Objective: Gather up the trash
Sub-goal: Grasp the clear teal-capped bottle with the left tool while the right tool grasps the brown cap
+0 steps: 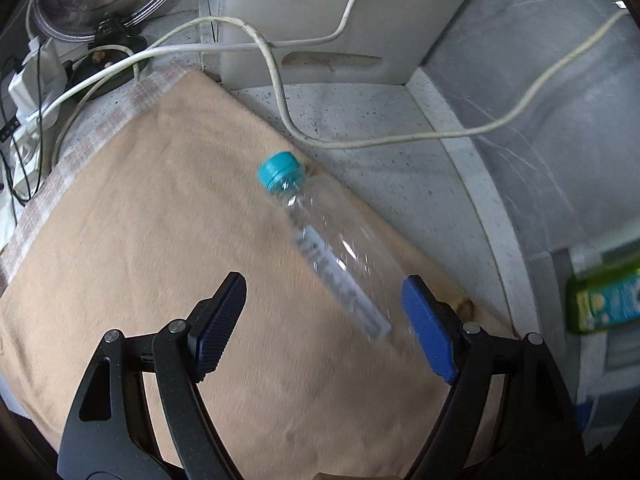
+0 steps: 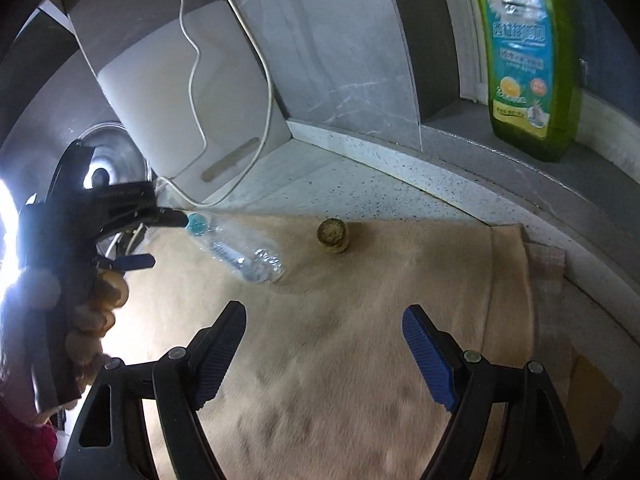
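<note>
Left claw [image 1: 324,320] is wide open w/ nothing between its fingers — the clear plastic bottle [image 1: 320,248] lies on the tan cloth [image 1: 160,220] just ahead, teal cap [image 1: 279,169] toward 11 o'clock, base near the blue pad at 3 o'clock. Contact can't be told; the bottle is blurred. Right claw [image 2: 324,344] also gapes, empty, over the cloth on the speckled desk [image 2: 360,184]. From the right wrist a small round greenish lump [image 2: 333,235] sits at 12 o'clock, the bottle at 10 — apart. Green detergent bottle [image 2: 524,56] stands on the ledge at 1 o'clock.
</note>
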Tool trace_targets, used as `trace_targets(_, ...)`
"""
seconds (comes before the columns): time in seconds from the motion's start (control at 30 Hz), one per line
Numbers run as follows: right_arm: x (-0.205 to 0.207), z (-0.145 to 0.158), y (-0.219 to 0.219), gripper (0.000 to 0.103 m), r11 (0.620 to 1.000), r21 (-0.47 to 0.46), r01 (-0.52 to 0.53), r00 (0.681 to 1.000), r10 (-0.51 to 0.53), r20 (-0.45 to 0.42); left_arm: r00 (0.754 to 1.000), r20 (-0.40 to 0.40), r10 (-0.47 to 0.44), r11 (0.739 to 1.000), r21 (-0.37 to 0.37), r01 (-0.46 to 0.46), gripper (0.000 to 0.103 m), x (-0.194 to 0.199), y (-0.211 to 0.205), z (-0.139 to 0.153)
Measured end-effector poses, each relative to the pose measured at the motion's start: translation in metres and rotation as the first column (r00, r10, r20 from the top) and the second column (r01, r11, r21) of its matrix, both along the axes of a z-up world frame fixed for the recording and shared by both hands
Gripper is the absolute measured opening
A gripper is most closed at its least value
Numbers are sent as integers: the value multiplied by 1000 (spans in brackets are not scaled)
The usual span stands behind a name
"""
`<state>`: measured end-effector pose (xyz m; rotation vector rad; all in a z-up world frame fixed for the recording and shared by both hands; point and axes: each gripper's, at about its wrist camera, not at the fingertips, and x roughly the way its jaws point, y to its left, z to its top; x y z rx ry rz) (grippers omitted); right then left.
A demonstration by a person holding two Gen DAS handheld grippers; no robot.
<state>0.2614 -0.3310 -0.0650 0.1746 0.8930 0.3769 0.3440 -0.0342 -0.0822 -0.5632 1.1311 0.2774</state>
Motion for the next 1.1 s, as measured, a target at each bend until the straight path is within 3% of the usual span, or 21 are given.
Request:
trace_targets(0.23,28,-14,4,83,999,-28,-17,1000,17,-10,998,-58,27,999,-21,-28,83,26,-3,-32)
trace_targets(0.43,47,-25,10,79,999,-16,-28,999,28,-31,998,-63,29,1000,0,-29,84,40,-12,-42)
trace_targets(0.57,60,-32,21,72,997,-55,-51,998,49,-36,996,-82,19,999,-41,-23,84,53,-11,-52)
trace_targets(0.73,77,-40,31,71,994,-89,-61,997,57,-51,997,-78,9,997,-74,-15,84,60,-13,-62)
trace_targets(0.83,87,-44,30,69,995,-78,-57,996,52,-67,997,-73,-23,999,-36,20,79,64,-18,-60)
trace_targets(1.1,104,-49,38,67,993,-93,-76,995,70,-71,995,-70,-76,996,-42,73,65,47,-6,-55)
